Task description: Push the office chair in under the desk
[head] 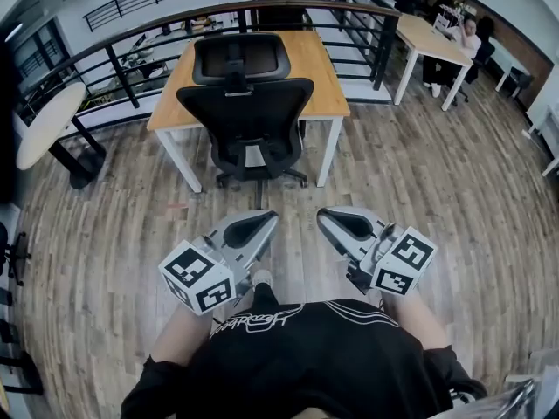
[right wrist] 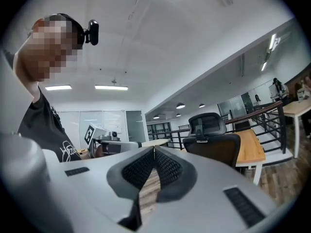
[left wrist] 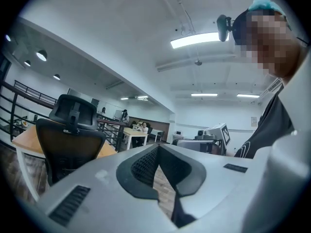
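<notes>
The left gripper (head: 265, 220) and right gripper (head: 325, 216) are hovering with jaws pressed together and empty, while the office chair (head: 249, 112) is standing at twelve o'clock by the desk (head: 319, 68), probably rolling lightly when pushed on its stiff backrest.

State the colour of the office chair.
Black. The office chair shows best in the head view.

A person (head: 470, 35) is sitting at a white-legged pale wooden table (head: 426, 33) at two o'clock; a curved black metal railing (head: 384, 52) is running from ten to one.
</notes>
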### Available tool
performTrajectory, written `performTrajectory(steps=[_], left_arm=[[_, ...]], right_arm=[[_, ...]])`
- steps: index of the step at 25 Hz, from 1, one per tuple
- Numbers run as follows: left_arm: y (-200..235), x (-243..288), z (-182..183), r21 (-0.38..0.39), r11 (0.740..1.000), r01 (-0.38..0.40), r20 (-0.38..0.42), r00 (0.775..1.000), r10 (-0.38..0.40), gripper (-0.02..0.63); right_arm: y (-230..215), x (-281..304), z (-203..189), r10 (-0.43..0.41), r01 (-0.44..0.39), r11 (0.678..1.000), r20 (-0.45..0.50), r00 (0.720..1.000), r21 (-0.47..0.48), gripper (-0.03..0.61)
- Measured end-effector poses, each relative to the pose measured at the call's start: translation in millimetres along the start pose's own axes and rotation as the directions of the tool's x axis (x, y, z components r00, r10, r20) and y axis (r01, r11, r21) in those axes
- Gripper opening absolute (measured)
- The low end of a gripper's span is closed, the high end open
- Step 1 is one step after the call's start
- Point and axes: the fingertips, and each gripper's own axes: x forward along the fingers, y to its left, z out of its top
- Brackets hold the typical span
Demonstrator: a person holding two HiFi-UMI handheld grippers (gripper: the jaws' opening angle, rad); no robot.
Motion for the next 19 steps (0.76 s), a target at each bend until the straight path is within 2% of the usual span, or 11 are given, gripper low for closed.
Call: performTrajectory(steps=[19], left_arm=[[-20, -2, 5, 0.036, 0.999, -0.008, -0.004, 1.000, 0.008, 0.008]], right_arm=[[10, -13, 11, -0.006, 0.007, 0.999, 0.015, 1.000, -0.036, 0.043]])
